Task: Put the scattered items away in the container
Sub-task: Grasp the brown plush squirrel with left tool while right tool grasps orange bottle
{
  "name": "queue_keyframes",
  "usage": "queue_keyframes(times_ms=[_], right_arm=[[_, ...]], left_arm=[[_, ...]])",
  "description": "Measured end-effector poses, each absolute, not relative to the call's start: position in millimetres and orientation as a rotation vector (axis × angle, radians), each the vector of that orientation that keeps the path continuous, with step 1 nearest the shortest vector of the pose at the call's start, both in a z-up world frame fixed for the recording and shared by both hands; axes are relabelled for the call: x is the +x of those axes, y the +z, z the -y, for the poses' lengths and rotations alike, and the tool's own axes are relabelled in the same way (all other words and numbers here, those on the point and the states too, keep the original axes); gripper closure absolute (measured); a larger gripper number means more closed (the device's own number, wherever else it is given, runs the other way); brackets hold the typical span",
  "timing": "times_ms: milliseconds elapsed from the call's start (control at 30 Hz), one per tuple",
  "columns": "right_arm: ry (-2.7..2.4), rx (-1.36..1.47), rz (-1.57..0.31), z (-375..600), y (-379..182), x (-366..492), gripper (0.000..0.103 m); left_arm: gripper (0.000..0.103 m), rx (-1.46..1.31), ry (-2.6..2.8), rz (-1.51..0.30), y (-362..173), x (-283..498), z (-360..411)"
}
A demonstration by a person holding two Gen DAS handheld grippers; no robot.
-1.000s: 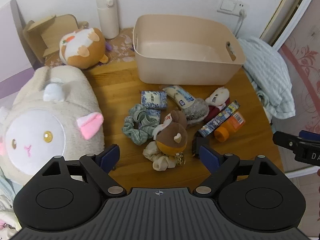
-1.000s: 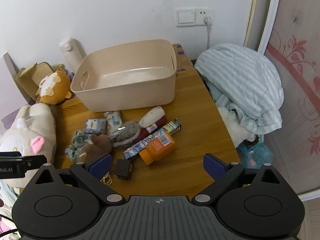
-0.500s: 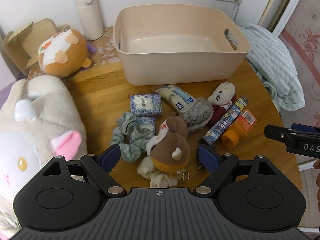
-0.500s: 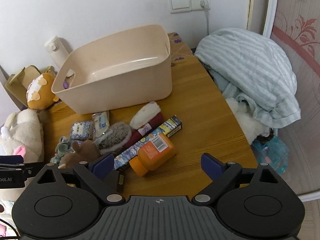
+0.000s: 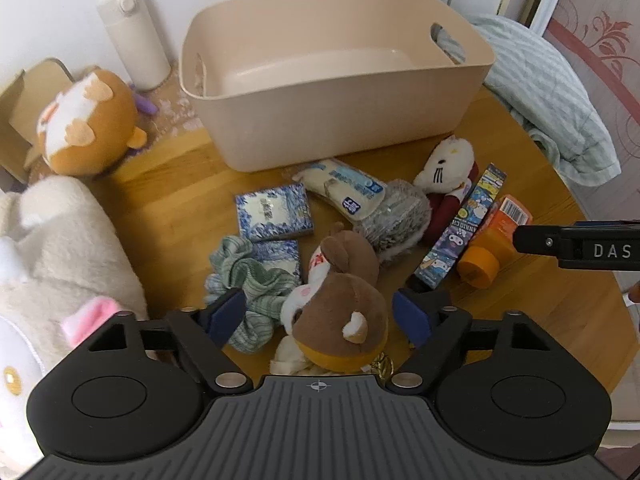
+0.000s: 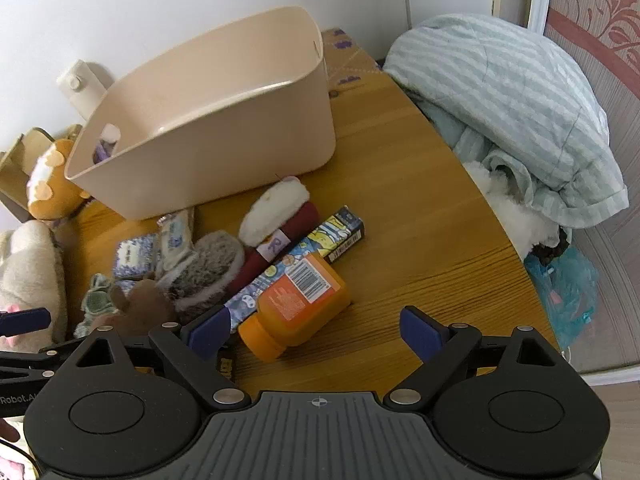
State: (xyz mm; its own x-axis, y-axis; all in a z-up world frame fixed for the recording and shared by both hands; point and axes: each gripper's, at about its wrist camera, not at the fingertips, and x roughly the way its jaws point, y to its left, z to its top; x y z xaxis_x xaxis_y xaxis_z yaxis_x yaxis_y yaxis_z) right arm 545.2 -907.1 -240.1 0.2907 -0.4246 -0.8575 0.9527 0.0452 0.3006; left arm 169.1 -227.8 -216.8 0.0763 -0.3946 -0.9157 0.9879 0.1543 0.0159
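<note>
**K:** Fingers on both tools spread wide, nothing held. Left gripper (image 5: 318, 314) straddles the brown plush toy (image 5: 340, 320) near the table's (image 6: 420, 220) front edge. Right gripper (image 6: 316, 330) sits over the orange bottle (image 6: 298, 300), cap end toward the camera.

**M:** Where's the bin?

**K:** Beige bin (image 5: 332, 92) at the back edge of the table, against the wall. Looks bare inside. Clutter lies just in front of it, items touching and overlapping.

**M:** Handling on the plush?

**K:** Soft, light, squashy. Pads should sink in; squeeze across the round body. Metal keychain under it, I think, partly hidden by the gripper, so it may drag the white scrunchie (image 5: 292, 360) along.

**M:** Bottle?

**K:** Rigid, smooth plastic, lying on its side. Could roll or slip. Take it across the flat labelled body, not the round cap.

**M:** Rest?

**K:** Long cardboard box (image 6: 296, 260), stiff, printed, touching the bottle. Grey fuzzy pouch (image 5: 396, 216), white cat plush (image 5: 444, 164), crinkly snack pack (image 5: 344, 188), two blue patterned tissue packs (image 5: 274, 212), green knit scrunchie (image 5: 248, 284). All light. Wrappers are slick, so pinch at the middle.
</note>
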Motion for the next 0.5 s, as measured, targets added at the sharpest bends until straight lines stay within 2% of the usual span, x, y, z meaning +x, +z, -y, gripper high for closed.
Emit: queue_keyframes(times_ms=[500], right_arm=[[-1.374, 1.151, -0.637, 938.2, -256.3, 561.2, 0.01]], left_arm=[[0.027, 0.964, -1.38, -0.967, -250.6, 168.2, 252.0]])
